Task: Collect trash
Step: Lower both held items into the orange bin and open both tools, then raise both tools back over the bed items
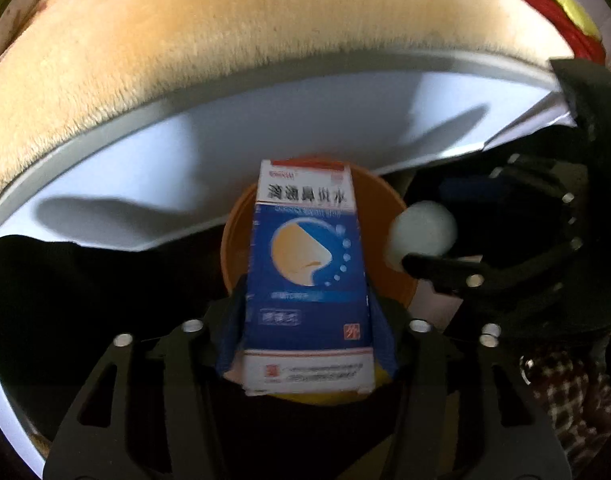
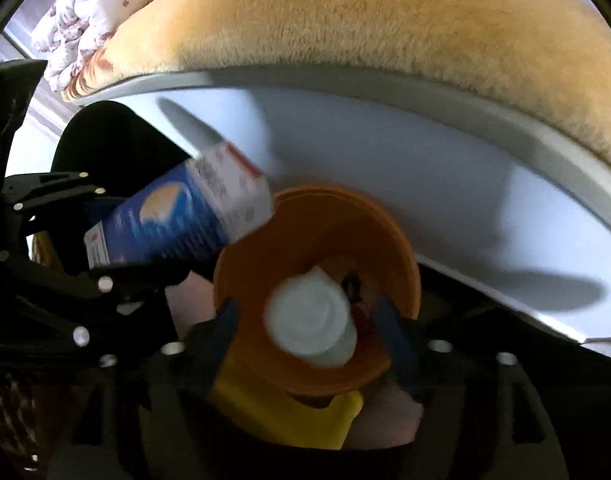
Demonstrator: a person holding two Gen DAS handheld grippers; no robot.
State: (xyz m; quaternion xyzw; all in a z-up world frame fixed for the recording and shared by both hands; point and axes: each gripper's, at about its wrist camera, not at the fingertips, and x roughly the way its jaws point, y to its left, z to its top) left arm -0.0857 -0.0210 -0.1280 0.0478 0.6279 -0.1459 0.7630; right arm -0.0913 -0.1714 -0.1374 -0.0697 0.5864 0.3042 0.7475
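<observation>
Trash is hanging over an orange bin (image 2: 317, 232) below a white table edge (image 1: 265, 120). Left tongs (image 1: 307, 320) are pinching a blue and white carton (image 1: 305, 264) tight. Right tongs (image 2: 313, 316) are standing partly open around a blurred white bottle (image 2: 313, 316); whether they are touching it, I cannot tell.

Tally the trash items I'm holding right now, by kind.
Boxes: 1, the blue box in the left gripper.
Bottles: 1, the white bottle in the right gripper.
Total: 2, both over the orange bin.

L gripper (image 1: 305, 328), R gripper (image 2: 313, 328): both clamped.
</observation>
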